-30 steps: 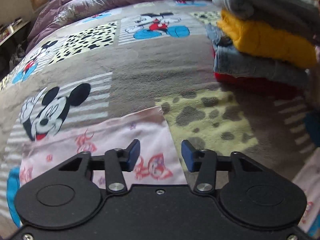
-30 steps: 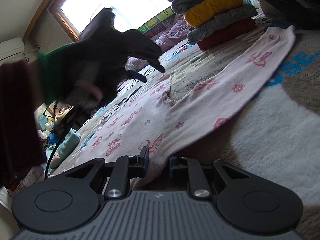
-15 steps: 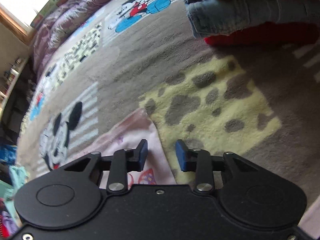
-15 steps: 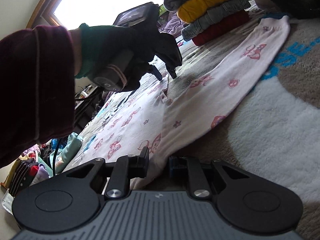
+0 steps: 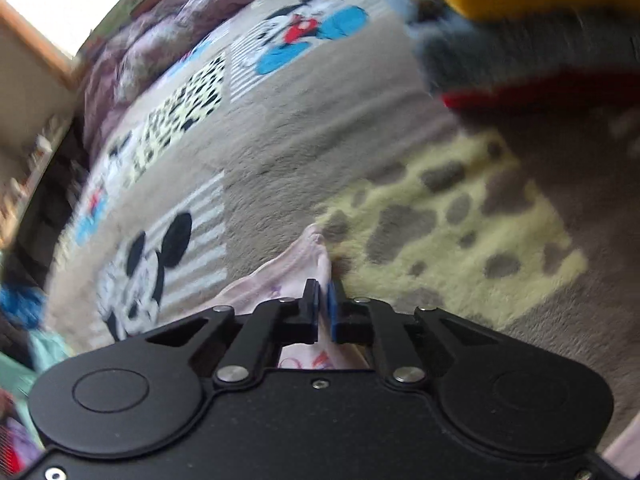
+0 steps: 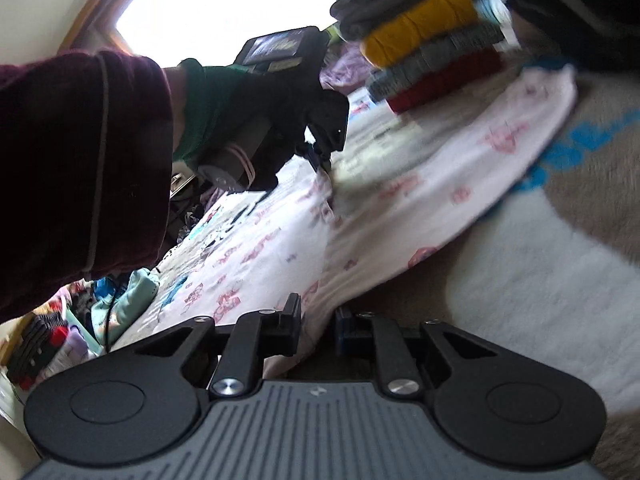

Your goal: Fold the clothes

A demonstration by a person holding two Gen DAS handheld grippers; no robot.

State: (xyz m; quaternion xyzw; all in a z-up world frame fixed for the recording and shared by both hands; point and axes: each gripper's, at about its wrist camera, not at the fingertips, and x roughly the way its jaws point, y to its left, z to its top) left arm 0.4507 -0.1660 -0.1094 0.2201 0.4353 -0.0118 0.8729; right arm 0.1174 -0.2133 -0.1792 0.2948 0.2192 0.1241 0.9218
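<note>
A pale pink garment with red prints lies spread on a Mickey Mouse blanket. My left gripper is shut on a bunched corner of the pink garment; it also shows in the right wrist view, pinching the garment's far edge. My right gripper has its jaws a little apart around the garment's near edge, with cloth between them.
A stack of folded clothes, grey, yellow, grey and red, stands at the blanket's far side; it also shows in the left wrist view. A purple duvet lies behind. Loose clothes lie off the left edge.
My left gripper has come down on the garment's corner and shut on it, bunching the cloth. My right gripper has stayed at the near edge, still slightly open.
</note>
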